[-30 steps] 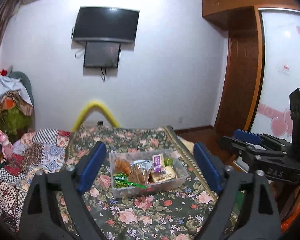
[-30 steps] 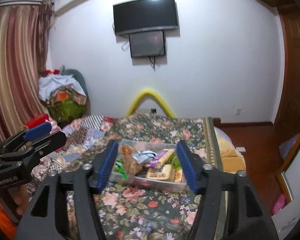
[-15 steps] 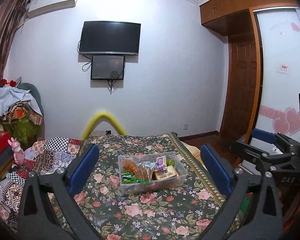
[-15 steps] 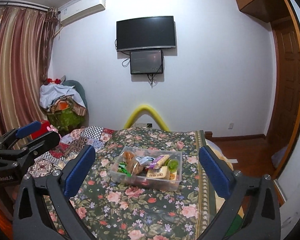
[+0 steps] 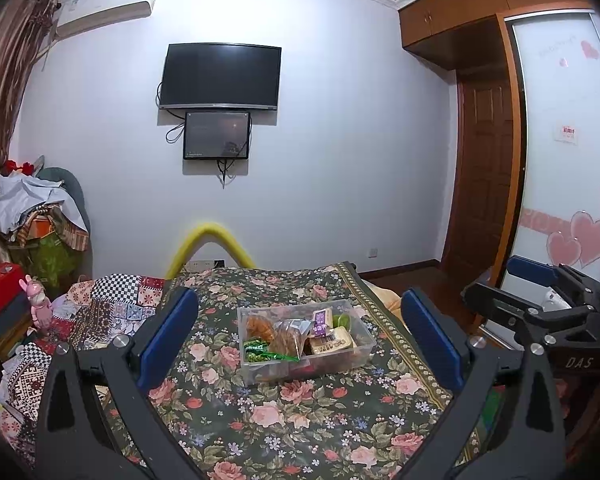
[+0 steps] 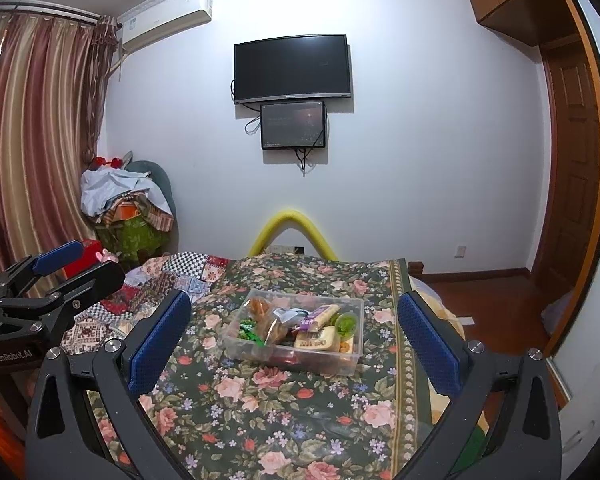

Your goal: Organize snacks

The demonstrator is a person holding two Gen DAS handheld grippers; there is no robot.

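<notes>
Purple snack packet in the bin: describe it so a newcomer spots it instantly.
On the floral bedspread under the wall TV sits a clear plastic bin of snacks. The purple packet stands near the bin's back wall, between the brown pastry bag and a green item. It is the only purple thing there.

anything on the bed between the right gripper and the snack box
Nothing visible. Only bare floral bedspread lies between the open right gripper and the clear snack box; the left gripper sits off to the side.
</notes>
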